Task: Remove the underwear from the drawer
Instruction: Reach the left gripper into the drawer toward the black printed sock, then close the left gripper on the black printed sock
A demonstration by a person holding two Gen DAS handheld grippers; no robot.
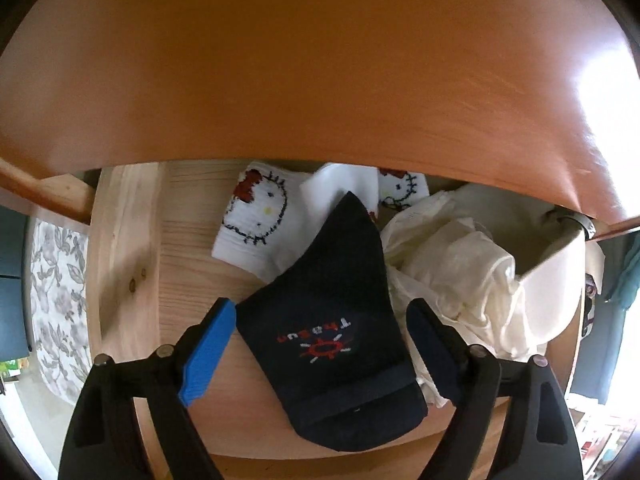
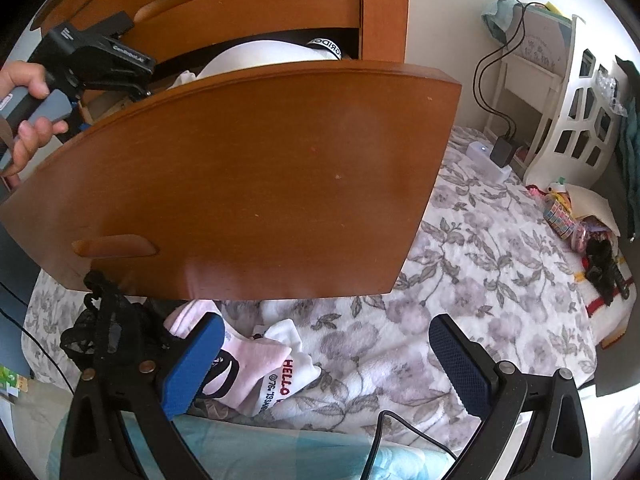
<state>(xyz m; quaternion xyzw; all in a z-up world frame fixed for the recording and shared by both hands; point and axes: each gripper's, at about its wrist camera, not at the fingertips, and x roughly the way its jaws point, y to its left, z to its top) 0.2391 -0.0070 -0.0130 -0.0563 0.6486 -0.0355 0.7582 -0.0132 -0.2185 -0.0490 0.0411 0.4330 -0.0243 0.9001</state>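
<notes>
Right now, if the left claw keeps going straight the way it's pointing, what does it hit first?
Most likely the dark navy sock, which lies between the open fingers of the left claw on the drawer floor. The remaining gap is hard to judge.

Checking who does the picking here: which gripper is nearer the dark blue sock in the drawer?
Left. The left gripper is inside the drawer, open jaws either side of the dark blue sock. The right gripper is outside, over the bedspread.

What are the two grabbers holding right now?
Nothing. The left gripper is open with the dark sock between its fingers, not pinched. The right gripper is open above the bed.
</notes>
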